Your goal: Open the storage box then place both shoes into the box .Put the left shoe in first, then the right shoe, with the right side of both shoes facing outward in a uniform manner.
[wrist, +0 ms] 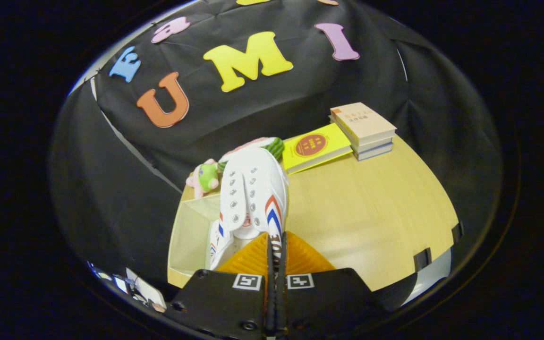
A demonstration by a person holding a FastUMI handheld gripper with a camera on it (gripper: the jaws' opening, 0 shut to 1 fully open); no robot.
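Note:
My gripper [275, 245] is shut on the heel edge of a white shoe [253, 193] with red and blue stripes and metal eyelets. The shoe hangs toe away from me, over the right part of the open white storage box [189, 236]. A second matching white shoe [217, 245] lies inside the box, just left of my fingers and below the held shoe. The box stands at the left end of the wooden table [366, 212]. The box's lid cannot be made out.
Beyond the shoe lie a green and pink plush toy [205, 178] and a watermelon-striped plush [272, 145]. A yellow book [317, 147] and a stack of books [364, 130] rest at the table's far side. Bare tabletop spreads to the right.

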